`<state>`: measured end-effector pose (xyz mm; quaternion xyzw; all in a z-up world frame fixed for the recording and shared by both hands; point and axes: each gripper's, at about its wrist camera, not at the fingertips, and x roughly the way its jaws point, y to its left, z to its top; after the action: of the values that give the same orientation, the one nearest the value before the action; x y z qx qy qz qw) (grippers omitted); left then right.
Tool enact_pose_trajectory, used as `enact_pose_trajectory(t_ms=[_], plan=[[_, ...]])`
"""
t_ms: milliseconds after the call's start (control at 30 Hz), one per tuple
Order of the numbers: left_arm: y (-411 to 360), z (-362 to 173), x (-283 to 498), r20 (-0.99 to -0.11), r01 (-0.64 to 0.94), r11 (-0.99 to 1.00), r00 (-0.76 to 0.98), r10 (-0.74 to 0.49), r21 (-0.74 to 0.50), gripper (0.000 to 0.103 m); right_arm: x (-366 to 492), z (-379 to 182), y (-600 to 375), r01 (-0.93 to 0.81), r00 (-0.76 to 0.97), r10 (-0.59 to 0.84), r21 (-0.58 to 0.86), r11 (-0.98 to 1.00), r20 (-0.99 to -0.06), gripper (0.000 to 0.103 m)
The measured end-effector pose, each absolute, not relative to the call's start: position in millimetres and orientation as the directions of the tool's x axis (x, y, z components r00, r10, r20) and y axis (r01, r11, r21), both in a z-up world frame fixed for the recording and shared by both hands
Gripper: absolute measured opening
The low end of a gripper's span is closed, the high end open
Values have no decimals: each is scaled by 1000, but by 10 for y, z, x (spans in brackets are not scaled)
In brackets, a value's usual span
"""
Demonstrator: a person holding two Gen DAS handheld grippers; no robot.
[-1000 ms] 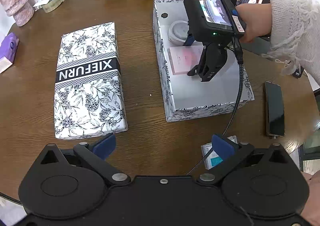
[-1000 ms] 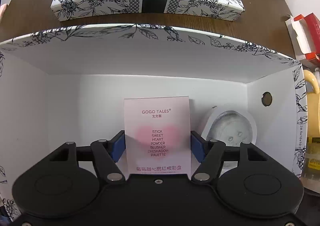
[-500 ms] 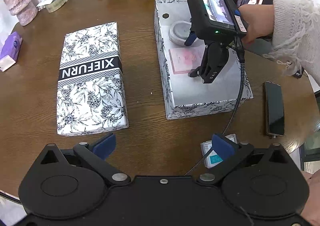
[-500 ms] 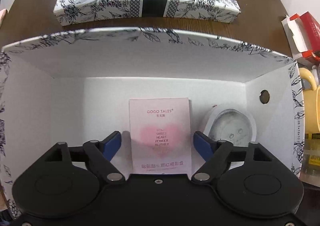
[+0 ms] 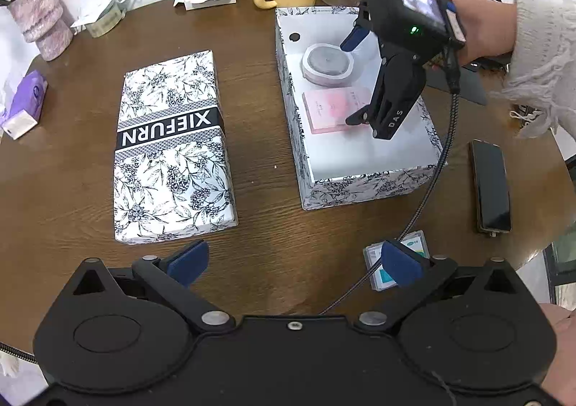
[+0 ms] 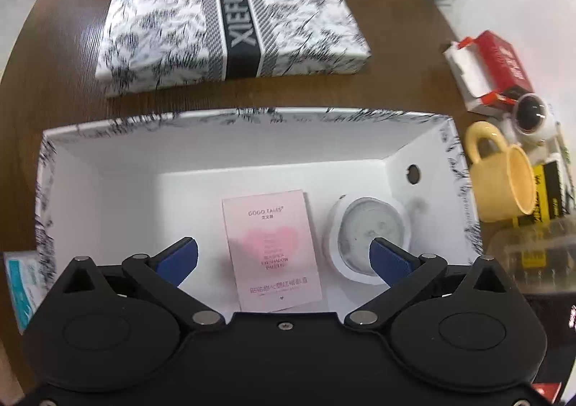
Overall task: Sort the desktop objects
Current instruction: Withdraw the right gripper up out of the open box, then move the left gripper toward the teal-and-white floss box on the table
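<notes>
Released a second ago, the pink eyeshadow palette box (image 6: 273,249) is now lying flat on the floor of the open floral box (image 6: 216,161), and my right gripper (image 6: 284,255) is lifting away above it with its fingers spread wide and gripping nothing. Just beside the palette, a round white compact (image 6: 367,237) is resting in the same box. My left gripper (image 5: 293,262) is hovering over the table (image 5: 259,118), also spread wide, near a small teal-and-white packet (image 5: 417,242). Beside the open box, the floral lid (image 5: 169,147) is lying on the table.
</notes>
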<state>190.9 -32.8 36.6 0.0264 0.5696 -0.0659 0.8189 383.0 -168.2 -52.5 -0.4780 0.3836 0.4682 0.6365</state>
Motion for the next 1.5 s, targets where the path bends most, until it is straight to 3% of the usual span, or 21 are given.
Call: enact_pose_trajectory(t_ms=[733, 1500], plan=[[-299, 540, 1550, -917, 349, 937, 371, -146, -8, 103, 3028, 381, -1851, -890, 399, 254, -305, 338, -881, 103], [-342, 704, 1129, -901, 572, 820, 343, -265, -23, 103, 1911, 480, -2345, -718, 432, 110, -268, 642, -895, 103]])
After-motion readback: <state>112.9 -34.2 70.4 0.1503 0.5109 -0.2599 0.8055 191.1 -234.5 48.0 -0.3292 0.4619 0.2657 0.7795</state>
